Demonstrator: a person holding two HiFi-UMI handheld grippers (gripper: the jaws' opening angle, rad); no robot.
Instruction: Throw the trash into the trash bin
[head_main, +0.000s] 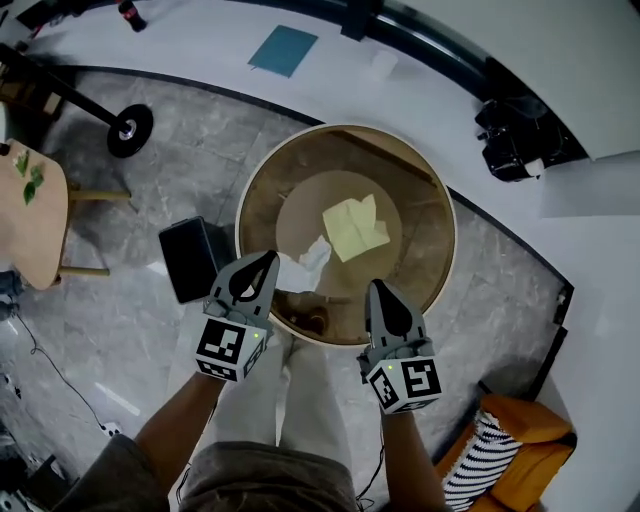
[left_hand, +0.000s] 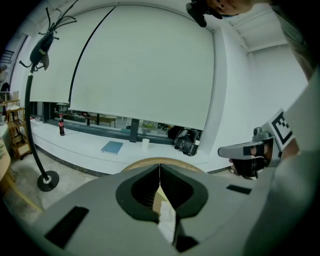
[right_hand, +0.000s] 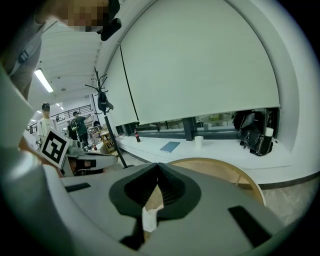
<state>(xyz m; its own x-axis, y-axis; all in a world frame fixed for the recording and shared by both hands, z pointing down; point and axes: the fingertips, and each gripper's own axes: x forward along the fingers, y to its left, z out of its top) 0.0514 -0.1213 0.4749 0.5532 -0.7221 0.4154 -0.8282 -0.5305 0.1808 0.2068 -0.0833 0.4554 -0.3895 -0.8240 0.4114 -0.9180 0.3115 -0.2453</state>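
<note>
Hovering over trash bin (head_main: 400, 165): left gripper (head_main: 268, 259), right gripper (head_main: 379, 289) (both closed)

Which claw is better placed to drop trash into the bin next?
Left, probably. The left claw is shut on a white tissue that hangs over the trash bin opening. The right claw shows no trash in the head view.

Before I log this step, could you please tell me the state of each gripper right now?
Left gripper: closed, nothing visibly held.
Right gripper: closed, nothing visibly held.
</note>
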